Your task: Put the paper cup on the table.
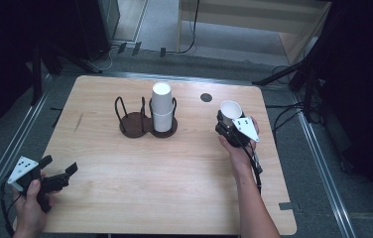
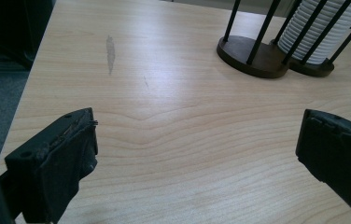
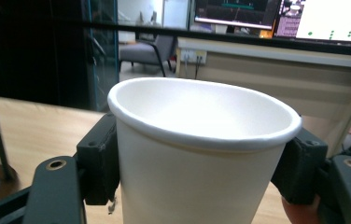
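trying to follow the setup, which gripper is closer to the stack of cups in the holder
Right. The right gripper, clamped on a paper cup, is just right of the cup stack; the left gripper sits open at the table's near-left corner.

We see the white paper cup cut off below, its base hidden, the ribbed white cup stack cropped at top.

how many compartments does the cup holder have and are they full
2. The left ring of the cup holder stands empty; the right ring holds the stack of cups. A single cup sits apart in the right gripper.
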A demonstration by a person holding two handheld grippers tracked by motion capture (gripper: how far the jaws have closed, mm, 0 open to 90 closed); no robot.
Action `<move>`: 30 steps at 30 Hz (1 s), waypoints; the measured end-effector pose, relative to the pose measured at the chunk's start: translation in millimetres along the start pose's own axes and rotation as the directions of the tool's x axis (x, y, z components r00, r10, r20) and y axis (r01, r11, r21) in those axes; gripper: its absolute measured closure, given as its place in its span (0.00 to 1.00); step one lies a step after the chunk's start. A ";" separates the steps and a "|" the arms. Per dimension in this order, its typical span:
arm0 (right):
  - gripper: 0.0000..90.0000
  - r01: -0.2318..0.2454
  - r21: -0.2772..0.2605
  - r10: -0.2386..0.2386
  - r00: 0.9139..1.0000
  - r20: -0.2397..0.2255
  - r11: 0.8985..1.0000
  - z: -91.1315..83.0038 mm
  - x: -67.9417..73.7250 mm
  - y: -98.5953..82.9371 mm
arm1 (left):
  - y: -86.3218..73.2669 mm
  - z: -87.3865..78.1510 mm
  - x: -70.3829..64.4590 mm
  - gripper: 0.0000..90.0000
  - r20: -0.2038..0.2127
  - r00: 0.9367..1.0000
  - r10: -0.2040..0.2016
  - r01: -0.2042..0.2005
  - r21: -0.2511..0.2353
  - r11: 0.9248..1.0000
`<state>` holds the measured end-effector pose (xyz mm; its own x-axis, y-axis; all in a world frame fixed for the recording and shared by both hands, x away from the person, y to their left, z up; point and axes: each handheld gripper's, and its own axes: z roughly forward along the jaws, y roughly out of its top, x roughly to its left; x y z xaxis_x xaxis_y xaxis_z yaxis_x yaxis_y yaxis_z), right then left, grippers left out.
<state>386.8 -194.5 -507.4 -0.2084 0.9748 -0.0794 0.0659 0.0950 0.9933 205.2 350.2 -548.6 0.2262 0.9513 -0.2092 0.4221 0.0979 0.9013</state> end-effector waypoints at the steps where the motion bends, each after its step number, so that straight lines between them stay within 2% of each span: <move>1: 0.32 0.008 0.008 -0.008 1.000 0.006 1.000 2.3 0.1 -3.4 | -0.5 0.5 -0.2 0.00 0.004 1.000 0.004 -0.004 0.001 1.000; 2: 0.32 0.012 0.015 -0.012 1.000 0.014 1.000 5.1 -0.3 -7.3 | -0.9 0.7 -0.6 0.00 0.005 1.000 0.003 -0.003 0.001 1.000; 5: 0.32 -0.026 0.032 0.026 1.000 0.006 0.999 9.0 -1.2 -13.7 | -1.3 0.4 0.0 0.00 0.011 1.000 0.000 0.000 -0.003 1.000; 12: 0.32 -0.017 0.088 0.017 1.000 0.006 0.996 17.2 -5.7 -27.0 | -1.9 -0.7 2.4 0.00 0.029 1.000 -0.012 0.012 -0.013 1.000; 20: 0.30 -0.039 0.143 0.038 0.999 0.007 0.989 20.2 -10.5 -32.8 | -2.1 1.3 0.4 0.00 0.017 1.000 -0.001 0.001 -0.003 1.000; 30: 0.25 -0.062 0.179 0.060 0.998 0.018 0.982 18.6 -12.2 -31.4 | -2.2 2.4 0.1 0.00 0.015 1.000 0.000 -0.001 0.009 1.000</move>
<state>405.4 -205.6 -539.2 -0.1862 0.9823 -0.0210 0.2524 0.0685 0.9652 206.4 349.4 -551.5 0.2397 0.9468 -0.2146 0.4300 0.0946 0.8979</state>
